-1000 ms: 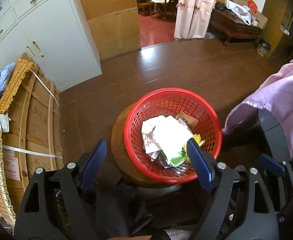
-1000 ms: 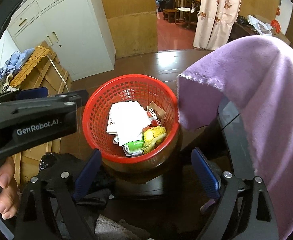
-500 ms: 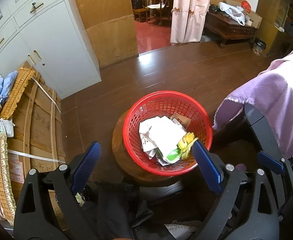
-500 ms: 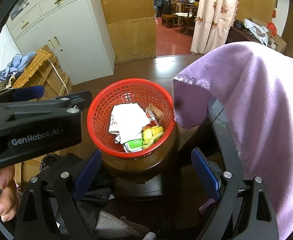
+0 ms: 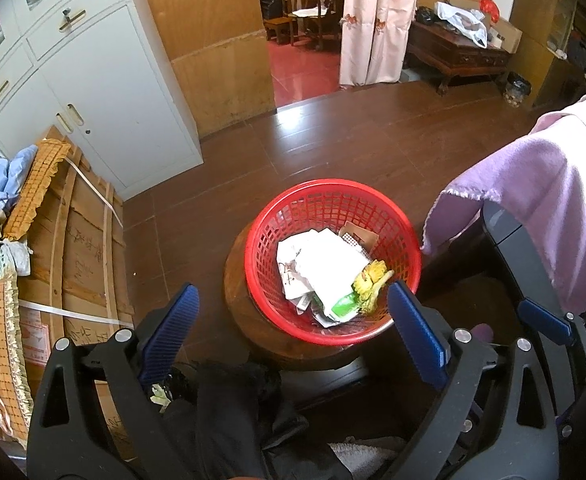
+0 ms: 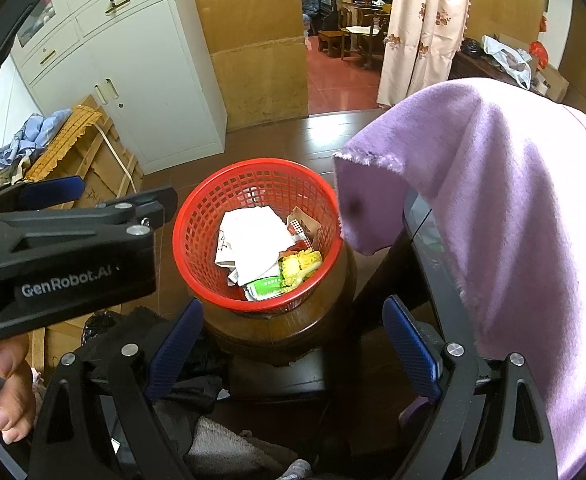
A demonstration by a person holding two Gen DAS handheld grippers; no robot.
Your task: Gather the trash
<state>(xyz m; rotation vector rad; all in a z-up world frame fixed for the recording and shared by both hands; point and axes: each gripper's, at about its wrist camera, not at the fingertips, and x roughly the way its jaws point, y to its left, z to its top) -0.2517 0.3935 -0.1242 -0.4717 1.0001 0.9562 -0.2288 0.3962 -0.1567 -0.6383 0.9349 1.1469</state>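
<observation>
Now the left gripper (image 5: 291,308) has just been opening, its jaws spread wide with nothing between them; the right gripper (image 6: 293,324) likewise gapes empty. Beyond both, the red basket (image 5: 373,196) of trash (image 5: 321,268) sits on a round wooden stool (image 5: 239,292).

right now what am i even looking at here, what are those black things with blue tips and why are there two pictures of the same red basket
No robot arm here: a person holds a hand-held gripper in each hand, and each carries a wide-angle camera looking forward along its two fingers. One picture comes from the left hand-held gripper, the other from the right hand-held gripper, so both show the same spot from slightly different places. The blue tips are ridged finger pads.

Both point down at a red basket sitting on a round wooden stool. In it lie crumpled white paper, a yellow wrapper and a green packet. A purple cloth hangs to the right.

Both grippers are open and empty; the left one's jaws have just been opening, with nothing between them.
</observation>
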